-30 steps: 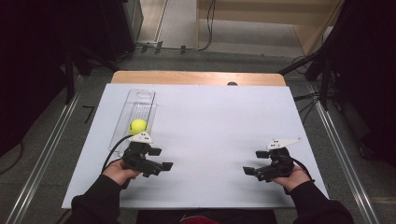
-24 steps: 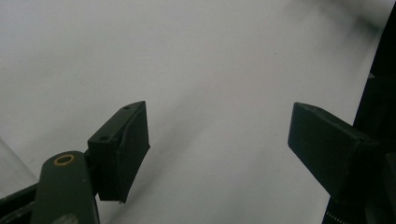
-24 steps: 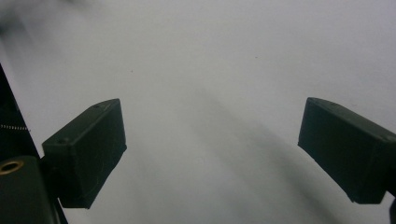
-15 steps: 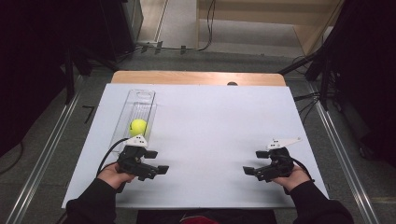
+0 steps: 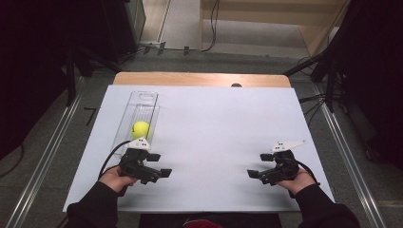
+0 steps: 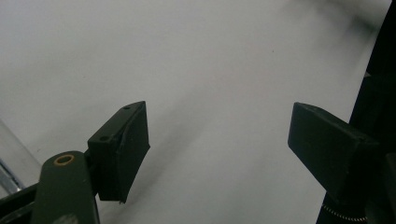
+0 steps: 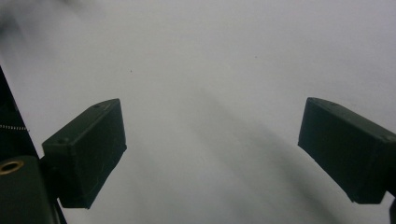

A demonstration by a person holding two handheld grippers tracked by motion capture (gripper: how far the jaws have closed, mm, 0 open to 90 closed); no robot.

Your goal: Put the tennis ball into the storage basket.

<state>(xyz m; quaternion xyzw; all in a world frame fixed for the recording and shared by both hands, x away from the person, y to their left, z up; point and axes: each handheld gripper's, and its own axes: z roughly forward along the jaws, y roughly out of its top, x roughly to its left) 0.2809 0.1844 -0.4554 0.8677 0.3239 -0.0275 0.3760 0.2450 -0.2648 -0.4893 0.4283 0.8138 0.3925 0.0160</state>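
A yellow-green ball (image 5: 140, 128) lies inside a long clear plastic container (image 5: 144, 100) on the left of the white table top (image 5: 218, 123). Just below the container's near end, a hand holds my left gripper (image 5: 160, 165), its jaws pointing right toward the table's middle. In the left gripper view this gripper (image 6: 219, 144) stands open over bare white surface. At the front right, the other hand holds my right gripper (image 5: 258, 165), its jaws pointing left. The right gripper view has this gripper (image 7: 212, 149) open too, nothing between its pads (image 7: 88, 151).
A wooden strip (image 5: 199, 79) borders the table's far edge, with a small dark knob (image 5: 236, 85) on it. Metal rails (image 5: 47, 156) run along both sides on the floor. Dark stands and cables sit beyond the far corners.
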